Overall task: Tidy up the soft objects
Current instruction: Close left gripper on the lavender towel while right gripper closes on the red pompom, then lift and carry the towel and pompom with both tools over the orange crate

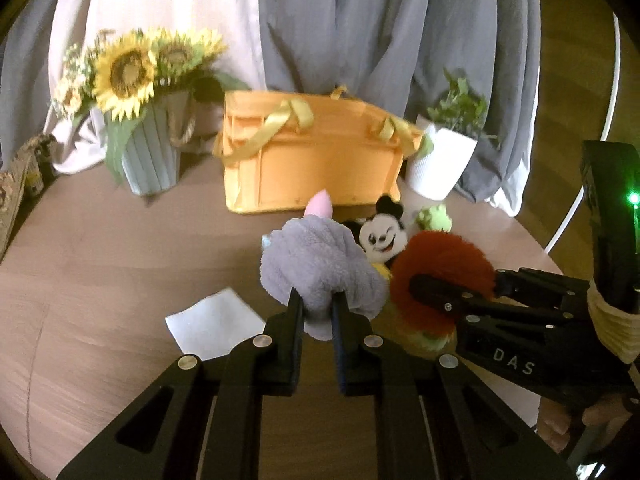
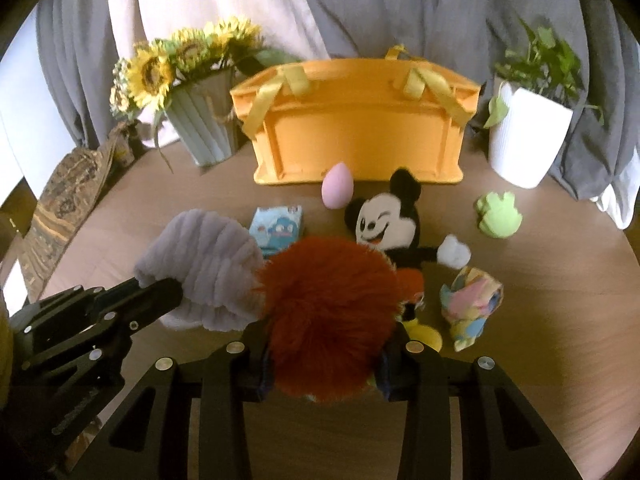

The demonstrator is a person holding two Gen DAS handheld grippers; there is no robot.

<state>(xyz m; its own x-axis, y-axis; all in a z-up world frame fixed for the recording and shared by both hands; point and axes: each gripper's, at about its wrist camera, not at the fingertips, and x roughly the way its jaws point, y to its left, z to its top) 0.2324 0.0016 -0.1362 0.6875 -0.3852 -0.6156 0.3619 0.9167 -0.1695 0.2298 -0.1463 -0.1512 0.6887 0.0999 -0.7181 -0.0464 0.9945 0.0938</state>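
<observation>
My left gripper (image 1: pixel 317 308) is shut on a fluffy grey-lilac cloth (image 1: pixel 316 264), held above the table; the same cloth (image 2: pixel 208 264) and the left gripper (image 2: pixel 160 292) show at the left of the right wrist view. My right gripper (image 2: pixel 324 354) is shut on a furry red-orange plush (image 2: pixel 332 312), also seen as a red plush (image 1: pixel 440 268) with the right gripper (image 1: pixel 432 288) on it. A mouse plush (image 2: pixel 384 228) lies on the table behind. An orange basket (image 2: pixel 360 128) with yellow ribbon handles stands at the back.
On the table lie a pink egg-shaped sponge (image 2: pixel 338 190), a green frog-shaped sponge (image 2: pixel 498 216), a blue packet (image 2: pixel 278 230), a pastel patterned bundle (image 2: pixel 472 304) and a white paper (image 1: pixel 216 324). A sunflower pot (image 2: pixel 204 120) and a white plant pot (image 2: pixel 524 140) flank the basket. Curtains hang behind.
</observation>
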